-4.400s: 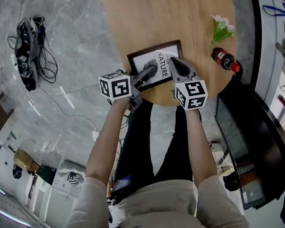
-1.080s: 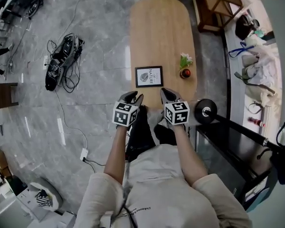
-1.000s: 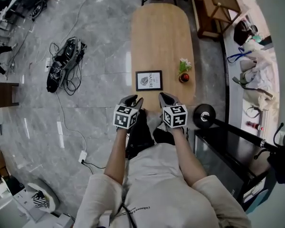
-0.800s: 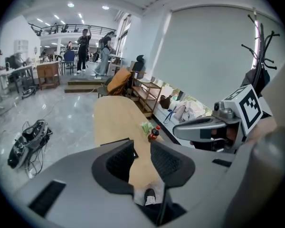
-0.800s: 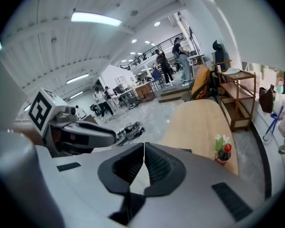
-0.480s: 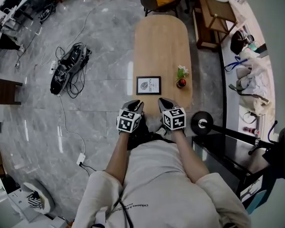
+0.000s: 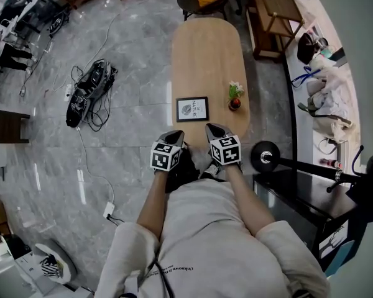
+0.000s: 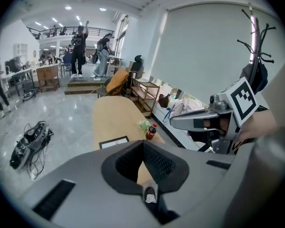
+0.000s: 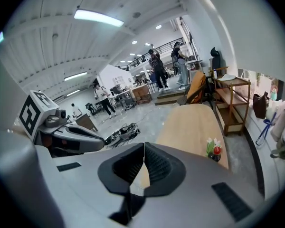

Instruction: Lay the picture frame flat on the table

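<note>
The floor (image 7: pixel 130 61) under you is glossy grey tile with a marble pattern. On it stands the counter (image 7: pixel 205 48), a long oval of pale, matt wood grain, its rounded near end at 12 o'clock from your hands. At 9 o'clock from the counter, a black tangled bundle of cables (image 7: pixel 87 95) lies on the tiles.

You hold your left hand-held gripper (image 7: pixel 174 135) and right hand-held gripper (image 7: pixel 212 129) side by side, short of the counter's near edge. Both are grey moulded plastic, and each carries a cube with black-and-white square markers. In each one's own view the ribbed black pads (image 8: pixel 156 163) (image 9: pixel 156 164) are pressed together with nothing between them.

The picture frame (image 7: pixel 192 108) lies flat on the counter near that end, at 12 o'clock from both grippers and apart from them. It has a thin dark rectangular border around a white print with a grey leaf motif. Its lettering is too small to read.

At 3 o'clock from the frame a dark bottle (image 7: pixel 235 104) with a red cap and red label stands upright, with no brand legible. A small green-and-white flower sprig (image 7: pixel 235 90) stands just beside it at its 12 o'clock.
</note>
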Tool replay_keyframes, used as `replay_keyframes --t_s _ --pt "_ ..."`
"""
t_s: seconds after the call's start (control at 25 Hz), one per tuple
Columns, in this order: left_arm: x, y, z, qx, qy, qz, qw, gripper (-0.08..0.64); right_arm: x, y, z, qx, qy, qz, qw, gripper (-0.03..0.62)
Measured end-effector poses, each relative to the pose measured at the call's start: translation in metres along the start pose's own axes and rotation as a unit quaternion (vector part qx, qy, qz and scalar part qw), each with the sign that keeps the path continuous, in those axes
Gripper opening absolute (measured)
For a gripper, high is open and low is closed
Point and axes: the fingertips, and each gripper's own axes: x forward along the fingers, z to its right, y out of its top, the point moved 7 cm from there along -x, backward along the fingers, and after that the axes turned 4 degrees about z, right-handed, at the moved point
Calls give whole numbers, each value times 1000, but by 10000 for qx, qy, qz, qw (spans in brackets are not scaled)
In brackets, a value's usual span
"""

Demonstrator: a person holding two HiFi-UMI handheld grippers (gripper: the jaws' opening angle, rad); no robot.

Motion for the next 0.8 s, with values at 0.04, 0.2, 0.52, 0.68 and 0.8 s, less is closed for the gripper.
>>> replay_keyframes --t_s 0.04,0.2,0.52,0.68,0.8 --pt "0 -1 0 -17 2 -12 10000 21 1 0 -1 -55 7 -24 10000 34" --pt "-2 -3 1 40 93 -38 9999 21 -1 -2 -2 -34 29 -77 10000 34" --pt "-7 -9 -2 -7 264 17 9996 21 -1 -9 -1 93 36 -156 9998 33" --pt "-8 -8 1 21 252 65 9997 21 -2 -11 -2 52 55 -188 9998 32" --pt "-9 -7 3 1 184 103 9998 21 -2 -12 -3 77 60 -166 9998 32"
